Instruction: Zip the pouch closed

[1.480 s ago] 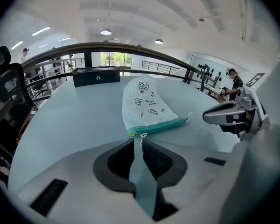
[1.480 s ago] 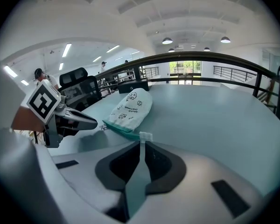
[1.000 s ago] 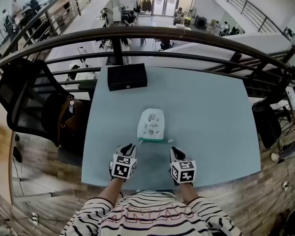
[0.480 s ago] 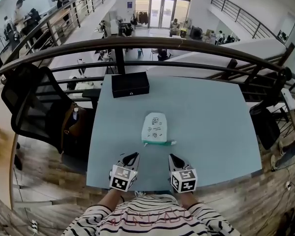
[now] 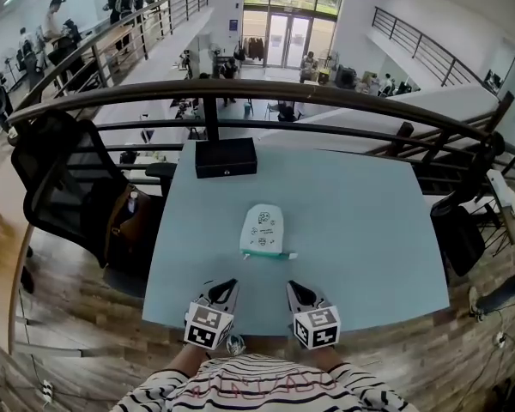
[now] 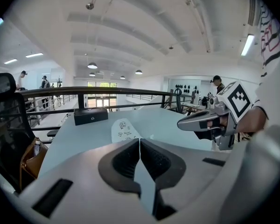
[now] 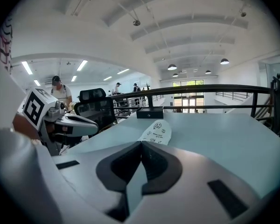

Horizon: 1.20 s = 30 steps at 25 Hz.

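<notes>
A white pouch [image 5: 263, 228] with small dark drawings and a green zip edge lies flat on the pale blue table [image 5: 360, 221], its zip end toward me. The same pouch [image 6: 123, 129] shows ahead in the left gripper view, and the pouch [image 7: 157, 131] in the right gripper view. My left gripper [image 5: 227, 287] is shut and empty, held near the table's front edge, well short of the pouch. My right gripper [image 5: 292, 288] is beside it, also shut and empty. Each gripper appears in the other's view: the right gripper [image 6: 189, 123] and the left gripper [image 7: 91, 123].
A black box [image 5: 226, 157] sits at the table's far left edge. A black mesh chair [image 5: 64, 187] with a brown bag [image 5: 129, 217] stands left of the table. A dark curved railing [image 5: 257, 93] runs behind the table.
Both grippers have drawn back from the pouch toward me and risen. The pouch stays in place on the table.
</notes>
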Available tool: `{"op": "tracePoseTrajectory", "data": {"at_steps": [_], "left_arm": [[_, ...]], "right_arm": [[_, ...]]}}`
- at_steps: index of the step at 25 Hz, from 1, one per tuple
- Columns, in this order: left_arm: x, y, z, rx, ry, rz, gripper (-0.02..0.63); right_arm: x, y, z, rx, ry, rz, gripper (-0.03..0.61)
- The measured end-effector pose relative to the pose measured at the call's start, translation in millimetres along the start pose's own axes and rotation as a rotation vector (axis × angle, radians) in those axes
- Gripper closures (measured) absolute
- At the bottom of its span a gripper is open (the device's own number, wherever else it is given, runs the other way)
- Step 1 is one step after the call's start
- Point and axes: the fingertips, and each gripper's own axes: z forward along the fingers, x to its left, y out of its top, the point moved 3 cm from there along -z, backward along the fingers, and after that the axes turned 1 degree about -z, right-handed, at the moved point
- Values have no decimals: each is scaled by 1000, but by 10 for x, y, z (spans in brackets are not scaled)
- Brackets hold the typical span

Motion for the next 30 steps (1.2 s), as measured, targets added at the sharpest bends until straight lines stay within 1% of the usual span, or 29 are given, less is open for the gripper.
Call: {"op": "tracePoseTrajectory", "data": {"at_steps": [8,14,19,23,30], "left_arm": [[-366,-44,-166,-11,36,14,584],[-570,-80,-343,-13,85,26,584],[-683,-173,-496,-22,131,14,585],[-757,-217,-602,-34,161,-11,586],[-932,-302,-711,-53,192,-28,586]], "right_arm": [[-12,-78,-375,-15,54,-22,551],[-40,-176,-641,-17,74,-30,551],[-38,-255,-801,-21,91,-30,551],[-7,-310,-885,-24,107,-34,551],[22,-417,-1030,-12,121,-46,551]]}}
